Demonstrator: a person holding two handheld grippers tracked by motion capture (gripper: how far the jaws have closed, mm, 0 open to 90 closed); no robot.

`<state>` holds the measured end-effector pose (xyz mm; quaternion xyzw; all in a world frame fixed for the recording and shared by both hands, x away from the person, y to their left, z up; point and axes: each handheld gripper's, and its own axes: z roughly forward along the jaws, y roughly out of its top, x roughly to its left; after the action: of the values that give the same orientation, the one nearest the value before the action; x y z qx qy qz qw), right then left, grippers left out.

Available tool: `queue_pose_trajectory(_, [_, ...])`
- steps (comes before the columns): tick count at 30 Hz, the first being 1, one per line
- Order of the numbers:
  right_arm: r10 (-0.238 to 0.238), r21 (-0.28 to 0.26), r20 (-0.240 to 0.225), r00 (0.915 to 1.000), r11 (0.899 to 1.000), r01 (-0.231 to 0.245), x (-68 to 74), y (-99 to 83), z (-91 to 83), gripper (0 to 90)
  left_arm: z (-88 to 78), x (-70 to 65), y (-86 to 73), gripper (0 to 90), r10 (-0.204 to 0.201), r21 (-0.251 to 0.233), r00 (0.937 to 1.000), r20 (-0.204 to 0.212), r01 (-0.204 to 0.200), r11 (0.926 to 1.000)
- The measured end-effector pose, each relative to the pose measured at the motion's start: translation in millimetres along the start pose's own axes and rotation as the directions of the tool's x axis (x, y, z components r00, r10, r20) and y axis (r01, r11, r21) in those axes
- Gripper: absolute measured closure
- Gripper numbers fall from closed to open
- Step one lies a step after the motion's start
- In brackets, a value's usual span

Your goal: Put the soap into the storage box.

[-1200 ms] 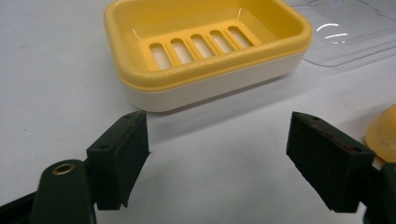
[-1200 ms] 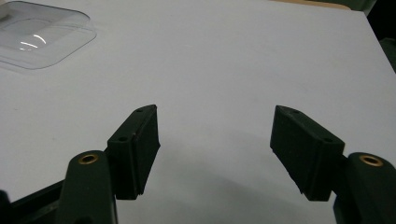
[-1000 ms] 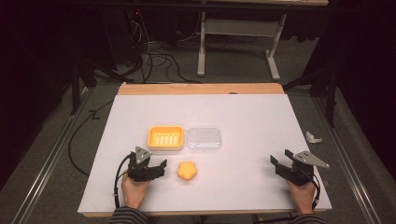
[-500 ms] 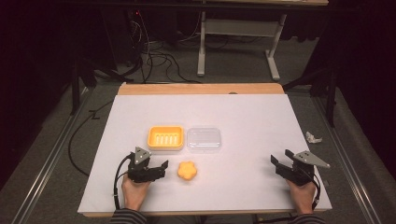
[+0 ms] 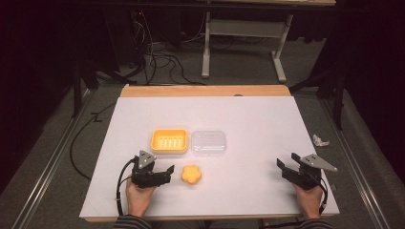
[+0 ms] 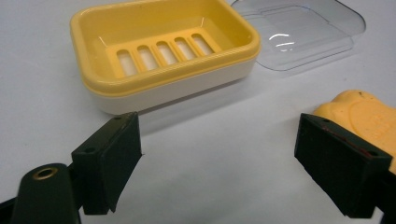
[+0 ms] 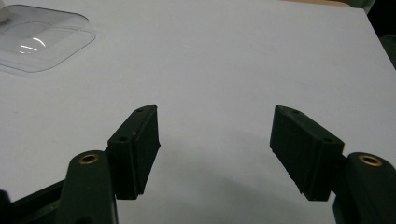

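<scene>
Yellow soap dish [image 5: 169,140] x1, clear lid [image 5: 208,142] x1, soap [image 5: 191,174] x1

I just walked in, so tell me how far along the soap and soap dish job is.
Done: the clear lid lies off beside the yellow soap dish. In hand: nothing; left gripper and right gripper are open. Left: the orange soap sits on the table, outside the dish.

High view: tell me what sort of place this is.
Probably a lab or workshop bay set up for recording manipulation. A white-topped table stands in a dark room, loose cables trail over the floor behind it, and a bare desk frame stands farther back.
</scene>
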<state>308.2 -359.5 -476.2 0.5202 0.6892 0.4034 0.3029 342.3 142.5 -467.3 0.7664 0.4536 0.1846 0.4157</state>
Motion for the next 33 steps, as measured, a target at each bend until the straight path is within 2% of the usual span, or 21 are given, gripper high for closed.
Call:
queue_pose_trajectory(8, [0.004, 0.001, 0.000, 1.0000, 1.000, -0.004, 0.0, 0.0, 0.0, 33.4, -1.1, -5.0, 1.5, 15.5, 0.008, -0.001, 0.9998, 0.020, -0.008, 1.0000])
queue_pose_trajectory(17, [0.005, 0.003, 0.002, 1.0000, 1.000, -0.005, 0.1, 0.0, 0.2, 33.5, -5.1, -14.0, 8.9, 14.9, 0.036, -0.011, 0.9980, 0.052, -0.035, 0.9993])
queue_pose_trajectory(19, [-0.003, -0.005, 0.008, 1.0000, 1.000, 0.003, 0.2, -0.1, -0.3, 33.7, -7.1, -18.0, 10.1, 14.8, 0.040, -0.025, 0.9969, 0.067, -0.039, 0.9989])
queue_pose_trajectory(29, [0.001, 0.004, 0.005, 1.0000, 1.000, -0.001, 0.2, 0.1, 0.3, 33.7, -6.1, -34.0, 15.2, 13.2, 0.072, -0.023, 0.9916, 0.107, -0.070, 0.9973])
queue_pose_trajectory(33, [0.006, 0.013, 0.004, 1.0000, 1.000, -0.006, 0.2, 0.4, 1.1, 33.6, -2.9, -43.3, 20.2, 12.6, 0.092, 0.001, 0.9862, 0.137, -0.093, 0.9956])
